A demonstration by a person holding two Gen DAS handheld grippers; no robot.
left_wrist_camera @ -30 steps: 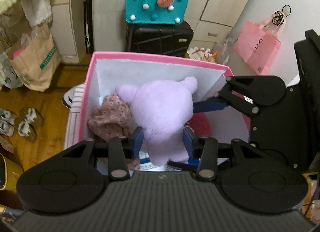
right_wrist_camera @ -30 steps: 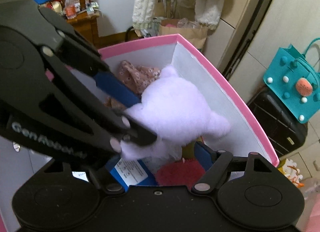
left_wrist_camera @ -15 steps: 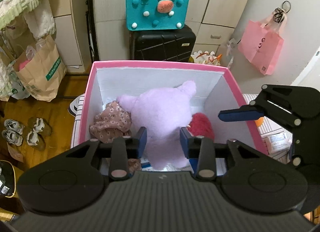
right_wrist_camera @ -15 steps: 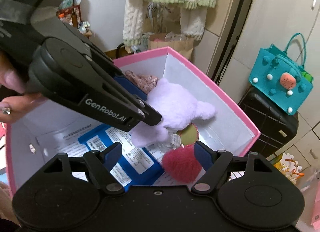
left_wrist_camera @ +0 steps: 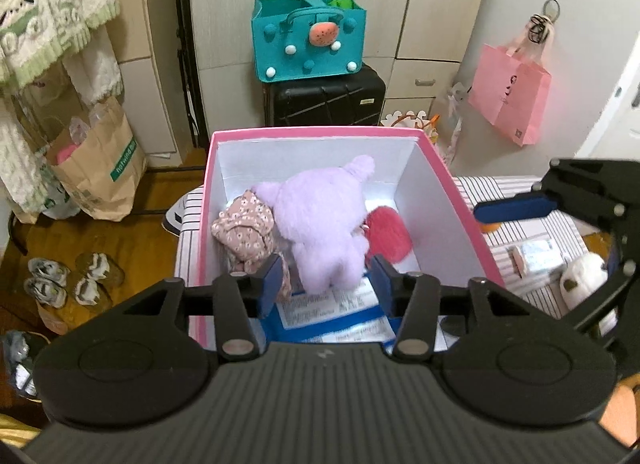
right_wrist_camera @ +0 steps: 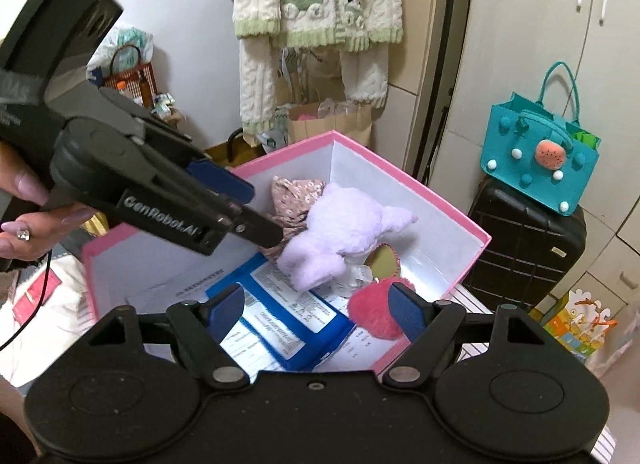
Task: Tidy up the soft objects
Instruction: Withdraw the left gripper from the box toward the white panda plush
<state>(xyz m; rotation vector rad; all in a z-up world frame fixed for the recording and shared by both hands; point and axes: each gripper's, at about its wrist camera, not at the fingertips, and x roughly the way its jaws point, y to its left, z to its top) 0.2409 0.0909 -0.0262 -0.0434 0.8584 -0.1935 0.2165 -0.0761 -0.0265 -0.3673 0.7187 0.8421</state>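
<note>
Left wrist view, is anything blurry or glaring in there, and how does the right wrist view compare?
Left wrist view: sharp on the purple plush, printed sheets under the left gripper smeared, bright glare on the box floor; fisheye bends the walls. Right wrist view: evenly lit, print on the blue packet soft, edges curved.

The box (left_wrist_camera: 460,200) is pink outside and white inside. The plush toy (left_wrist_camera: 320,220) is light purple. The cloth (left_wrist_camera: 244,228) beside it is dusty pink with tiny white flowers. The fluffy ball (left_wrist_camera: 390,232) is bright pink. The bag (left_wrist_camera: 308,44) is teal with white dots.
</note>
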